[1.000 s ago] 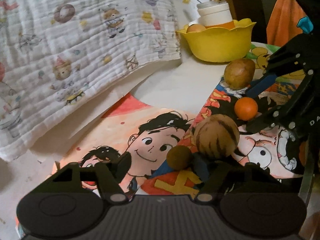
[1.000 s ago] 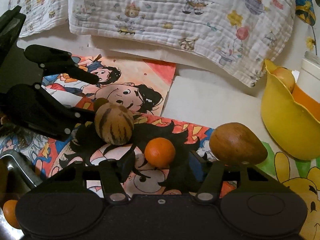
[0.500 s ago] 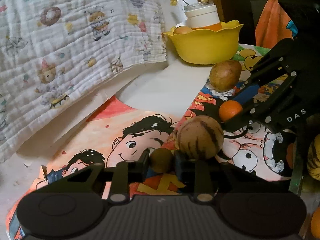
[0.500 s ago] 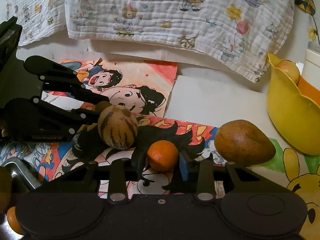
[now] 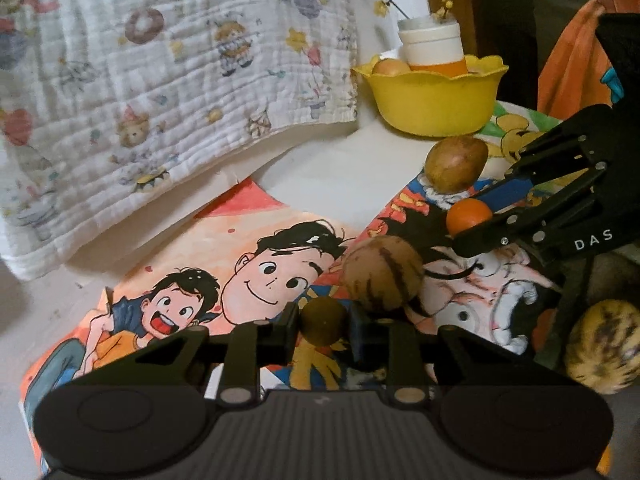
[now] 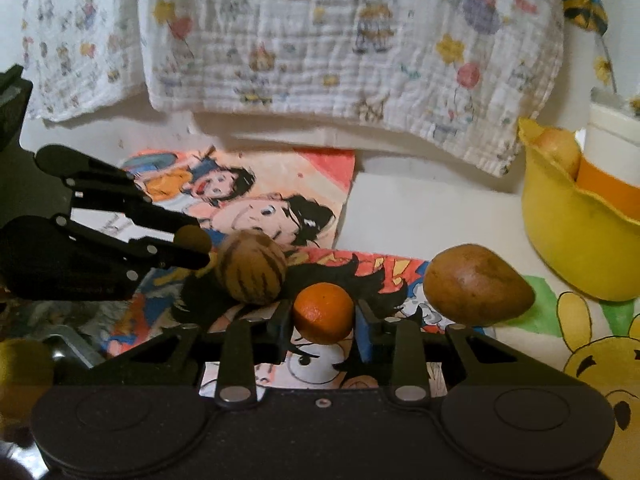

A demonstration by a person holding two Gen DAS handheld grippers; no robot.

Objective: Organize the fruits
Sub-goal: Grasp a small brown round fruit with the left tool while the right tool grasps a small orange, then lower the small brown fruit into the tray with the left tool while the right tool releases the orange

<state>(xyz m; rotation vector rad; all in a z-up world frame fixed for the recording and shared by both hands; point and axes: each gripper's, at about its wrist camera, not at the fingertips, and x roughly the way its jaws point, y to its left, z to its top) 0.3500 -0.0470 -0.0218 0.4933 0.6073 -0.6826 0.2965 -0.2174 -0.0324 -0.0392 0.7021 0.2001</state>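
**Two small fruits gripped at once, near the front edge of the tabletop**

Risks. We hold two round fruits on narrow pads, so either can roll out if a wrist tilts. The left gripper (image 5: 323,320) works just beside the striped round fruit (image 5: 382,274), and we judge a sideways swing could knock it rolling. The two grippers stand near each other, so crossing paths toward the yellow bowl (image 5: 434,100) could make them collide. The bowl, by the tabletop's far right corner, already carries a white-and-orange container (image 5: 434,46) and a pale fruit (image 5: 390,67), so room for a drop looks tight.

Items.
- Small brown fruit (image 5: 323,320): dull, round, clenched in the left gripper's jaws, over the cartoon-print cloth (image 5: 256,264).
- Small orange (image 6: 323,312): bright, slightly dimpled, clamped in the right gripper (image 6: 323,314).
- Brown oval fruit (image 6: 478,290): smooth, resting free toward the bowl.
- Yellow striped fruit (image 5: 604,346): at the right edge, partly hidden.
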